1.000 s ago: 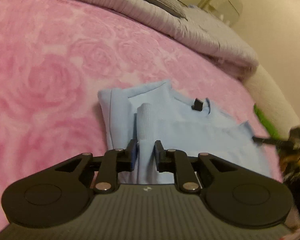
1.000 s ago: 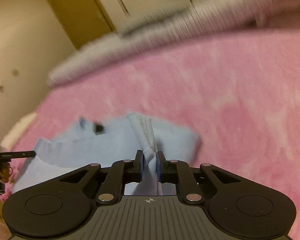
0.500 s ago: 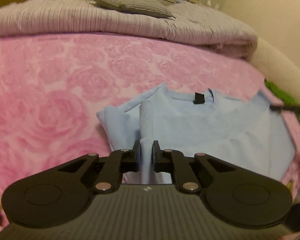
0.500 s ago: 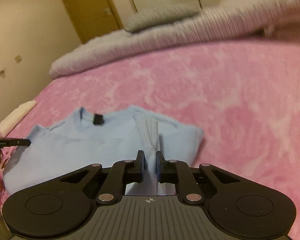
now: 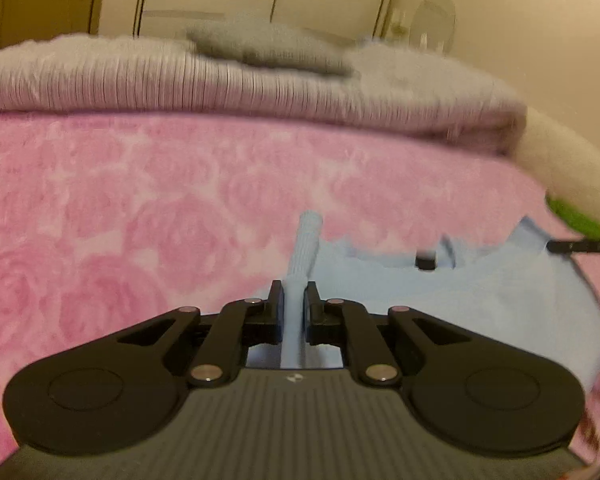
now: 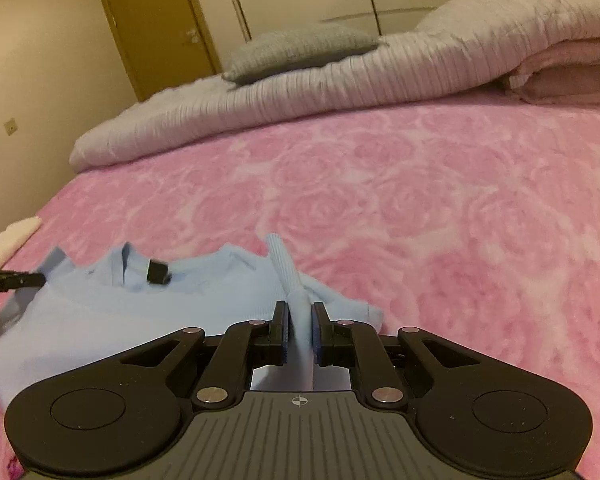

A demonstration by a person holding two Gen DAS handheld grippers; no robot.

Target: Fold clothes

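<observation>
Pink blanket; blue sweater hem hidden.

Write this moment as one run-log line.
task: fold clothes | left claw: shut on sleeve | right claw: shut on other sleeve | light-blue sweater: on pink bedspread

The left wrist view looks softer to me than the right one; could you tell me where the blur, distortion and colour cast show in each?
Left wrist view: motion blur smears the grey pillow and the sweater; the left gripper stays sharp. Right wrist view: mostly crisp, with the rose blanket readable. Both views: fisheye bending, dark corners, warm yellowish light.
</observation>
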